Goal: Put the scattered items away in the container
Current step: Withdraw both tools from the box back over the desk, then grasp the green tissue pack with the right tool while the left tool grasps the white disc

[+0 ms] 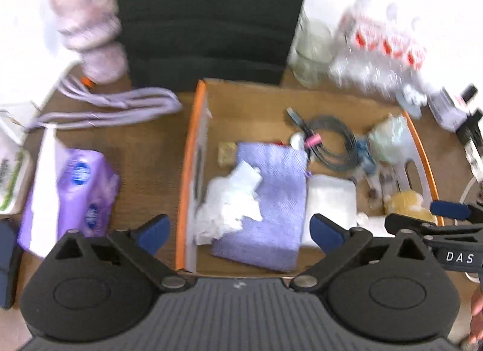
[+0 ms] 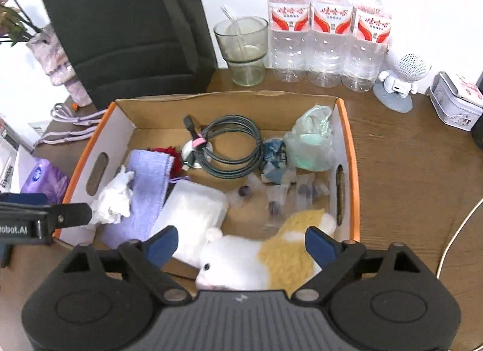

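An orange-rimmed cardboard box (image 2: 348, 145) on the wooden table holds a lilac cloth (image 2: 145, 181), crumpled white tissue (image 2: 114, 197), a white pouch (image 2: 193, 212), a coiled grey cable (image 2: 232, 145), a green bag (image 2: 314, 142) and a white-and-tan plush toy (image 2: 256, 257). My right gripper (image 2: 241, 245) is open just above the plush, apart from it. My left gripper (image 1: 240, 231) is open and empty above the box's near left part (image 1: 187, 169), over the cloth (image 1: 277, 188) and tissue (image 1: 232, 203). The left wrist view is blurred.
A purple tissue pack (image 1: 81, 194) and lilac cord (image 1: 114, 106) lie left of the box. A black bag (image 2: 126, 24) stands behind it. A glass (image 2: 243, 49), three water bottles (image 2: 329, 27), a white figurine (image 2: 398, 79) and a tin (image 2: 455, 103) stand at the back right.
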Available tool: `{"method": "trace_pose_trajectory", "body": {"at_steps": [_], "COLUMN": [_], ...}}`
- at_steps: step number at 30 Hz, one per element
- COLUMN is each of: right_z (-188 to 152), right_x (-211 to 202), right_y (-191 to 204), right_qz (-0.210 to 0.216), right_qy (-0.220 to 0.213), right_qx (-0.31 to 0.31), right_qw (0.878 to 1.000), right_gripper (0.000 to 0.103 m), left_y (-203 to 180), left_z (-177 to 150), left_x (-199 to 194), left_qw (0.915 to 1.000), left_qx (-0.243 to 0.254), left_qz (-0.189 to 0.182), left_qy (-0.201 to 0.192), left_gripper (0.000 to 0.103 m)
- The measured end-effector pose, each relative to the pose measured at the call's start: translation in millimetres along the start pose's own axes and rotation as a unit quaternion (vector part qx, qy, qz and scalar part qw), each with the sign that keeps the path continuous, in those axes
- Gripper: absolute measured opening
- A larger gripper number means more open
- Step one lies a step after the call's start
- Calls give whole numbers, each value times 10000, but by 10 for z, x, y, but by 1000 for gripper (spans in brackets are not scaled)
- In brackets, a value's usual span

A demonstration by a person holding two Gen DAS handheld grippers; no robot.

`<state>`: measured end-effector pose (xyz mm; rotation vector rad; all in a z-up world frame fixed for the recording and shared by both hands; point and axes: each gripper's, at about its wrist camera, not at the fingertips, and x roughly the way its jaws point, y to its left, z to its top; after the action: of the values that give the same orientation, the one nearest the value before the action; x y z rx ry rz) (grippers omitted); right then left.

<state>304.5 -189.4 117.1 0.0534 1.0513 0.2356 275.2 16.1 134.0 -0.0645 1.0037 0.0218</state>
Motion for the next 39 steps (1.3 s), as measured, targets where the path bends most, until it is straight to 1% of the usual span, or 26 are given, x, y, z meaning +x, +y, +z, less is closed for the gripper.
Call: {"method": "trace_pose_trajectory", "body": {"at_steps": [2, 4, 6, 7, 8, 10, 12, 14, 16, 18, 20, 22, 23, 24, 26, 27, 28, 29, 31, 33, 36, 38, 39], "right_z": [-137, -316, -494, -562, -621, -732, -825, -915, -1061, -1286, -1569, -1904, -2081, -2282, -2623, -2791, -2944, -3060, -3242, -3292, -3141, -2950, -2838], "right_x": [-110, -217, -278, -300, -322, -378, -434, -467, -505, -563, -641, -709, -735, -760, -804, -821, -839, -858, -908, -908, -840, -760, -717], "right_y": [56, 116, 162, 167, 167, 156, 153, 157, 161, 150, 123, 98, 84, 73, 47, 34, 22, 7, -31, -65, -120, -132, -130], "right_qz": [-5, -69, -139, -141, -119, -74, -74, -103, -103, -87, -38, -32, -50, -83, -133, -166, -196, -217, -210, -200, -168, -61, -43], "right_qy": [-549, -1239, -1774, -1960, -2101, -2342, -2503, -2570, -2599, -2701, -2874, -3019, -3067, -3056, -2969, -2916, -2831, -2784, -2740, -2705, -2597, -2561, -2555], "right_qx": [-63, -281, -449, -474, -482, -455, -428, -415, -410, -349, -298, -270, -240, -227, -192, -177, -161, -127, -36, -20, -13, -97, -168], "right_qw": [9985, 9919, 9830, 9794, 9764, 9711, 9672, 9655, 9647, 9621, 9573, 9529, 9515, 9519, 9546, 9562, 9588, 9601, 9615, 9625, 9655, 9666, 9667], "right_gripper": [91, 93, 93, 93, 93, 94, 94, 95, 95, 95, 96, 102, 103, 103, 103, 103, 103, 103, 103, 103, 103, 99, 97], "left_y": [-40, -90, -145, -165, -184, -202, -219, -232, -223, -216, -212, -190, -177, -161, -137, -135, -135, -139, -166, -213, -312, -431, -490], "left_z": [-206, -396, -550, -612, -663, -751, -825, -936, -1156, -1457, -1800, -2156, -2334, -2498, -2782, -2904, -3005, -3073, -3106, -3008, -2691, -2418, -2293], "left_x": [-160, -277, -349, -371, -385, -412, -443, -494, -562, -619, -669, -717, -737, -744, -731, -725, -729, -740, -756, -733, -580, -421, -337], "left_qw": [9975, 9904, 9814, 9777, 9755, 9741, 9737, 9712, 9662, 9614, 9592, 9576, 9583, 9613, 9703, 9745, 9770, 9777, 9766, 9729, 9691, 9671, 9662], "left_qx": [97, 315, 461, 507, 525, 533, 540, 506, 404, 294, 213, 133, 97, 102, 189, 224, 269, 340, 513, 690, 880, 1061, 1146], "left_qz": [83, 90, 209, 266, 295, 219, 128, 119, 65, -48, -70, -119, -186, -307, -606, -675, -715, -745, -668, -592, -549, -509, -549], "left_qy": [-695, -1344, -1852, -2020, -2116, -2188, -2211, -2324, -2547, -2737, -2818, -2876, -2851, -2737, -2336, -2128, -1989, -1932, -1977, -2126, -2239, -2254, -2241], "left_gripper": [103, 103, 103, 103, 103, 103, 103, 103, 103, 103, 103, 103, 103, 103, 103, 103, 103, 103, 103, 103, 103, 103, 102]}}
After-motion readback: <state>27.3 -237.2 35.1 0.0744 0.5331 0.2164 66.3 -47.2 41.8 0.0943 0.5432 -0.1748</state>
